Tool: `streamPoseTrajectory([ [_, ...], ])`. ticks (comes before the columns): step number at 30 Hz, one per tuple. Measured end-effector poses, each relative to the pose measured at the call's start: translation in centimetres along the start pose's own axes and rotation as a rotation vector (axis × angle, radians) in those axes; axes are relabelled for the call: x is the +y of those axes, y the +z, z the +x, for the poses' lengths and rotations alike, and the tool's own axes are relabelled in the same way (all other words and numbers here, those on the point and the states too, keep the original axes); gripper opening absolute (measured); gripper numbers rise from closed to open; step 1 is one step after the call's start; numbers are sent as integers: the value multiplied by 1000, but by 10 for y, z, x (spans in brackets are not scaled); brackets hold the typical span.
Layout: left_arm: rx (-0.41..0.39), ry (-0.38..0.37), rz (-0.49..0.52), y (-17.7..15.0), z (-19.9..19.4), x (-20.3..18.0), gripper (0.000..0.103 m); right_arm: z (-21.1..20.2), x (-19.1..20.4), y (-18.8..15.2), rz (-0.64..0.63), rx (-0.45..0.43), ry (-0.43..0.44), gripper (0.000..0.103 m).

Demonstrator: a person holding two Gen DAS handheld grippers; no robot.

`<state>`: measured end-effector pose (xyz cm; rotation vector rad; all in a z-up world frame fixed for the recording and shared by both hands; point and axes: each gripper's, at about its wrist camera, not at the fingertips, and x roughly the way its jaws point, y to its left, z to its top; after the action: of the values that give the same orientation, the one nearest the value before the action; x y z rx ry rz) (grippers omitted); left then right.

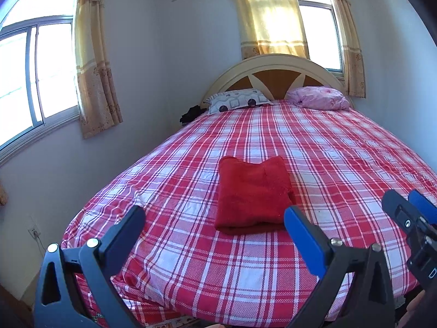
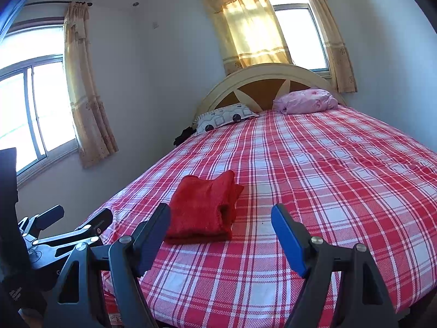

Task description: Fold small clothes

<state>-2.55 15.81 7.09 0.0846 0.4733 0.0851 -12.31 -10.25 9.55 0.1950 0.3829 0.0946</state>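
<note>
On the left wall a window (image 1: pixel 30 82) lets in bright light, with a tan patterned curtain (image 1: pixel 94 65) hanging at its right edge. The left gripper (image 1: pixel 214 218) is held above the foot of the bed, its fingers spread wide and holding nothing. At about 12 o'clock from it, just past the fingertips, the folded red garment (image 1: pixel 252 194) lies flat on the red-and-white plaid bedsheet (image 1: pixel 327 147), stacked in neat layers near the foot end. The right gripper (image 2: pixel 221 216) is held beside the left one, at about 3 o'clock from it, also spread wide and gripping nothing; from its own camera the garment sits at about 11 o'clock, close to its left finger. Far up the bed, at 12 o'clock, a patterned grey pillow (image 1: pixel 239 100) and a bunched pink quilt (image 1: pixel 319 97) rest against the arched cream headboard (image 1: pixel 273 73). A dark bundle (image 1: pixel 191 114) lies off the bed's left edge by the pillow.
</note>
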Motion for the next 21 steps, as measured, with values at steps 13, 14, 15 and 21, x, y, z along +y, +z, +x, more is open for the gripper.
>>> streamPoseTrajectory([
  [13, -9, -9, -11, 1, 1, 4, 103, 0, -2, -3, 6, 10, -10, 77],
  [14, -16, -4, -11, 1, 0, 4, 103, 1, -2, -3, 5, 14, -11, 77],
  [15, -22, 3, -9, 1, 0, 4, 103, 2, -1, -3, 3, 19, -12, 77],
  [21, -17, 20, -19, 3, 1, 7, 103, 2, -4, -6, 16, 24, -28, 77],
])
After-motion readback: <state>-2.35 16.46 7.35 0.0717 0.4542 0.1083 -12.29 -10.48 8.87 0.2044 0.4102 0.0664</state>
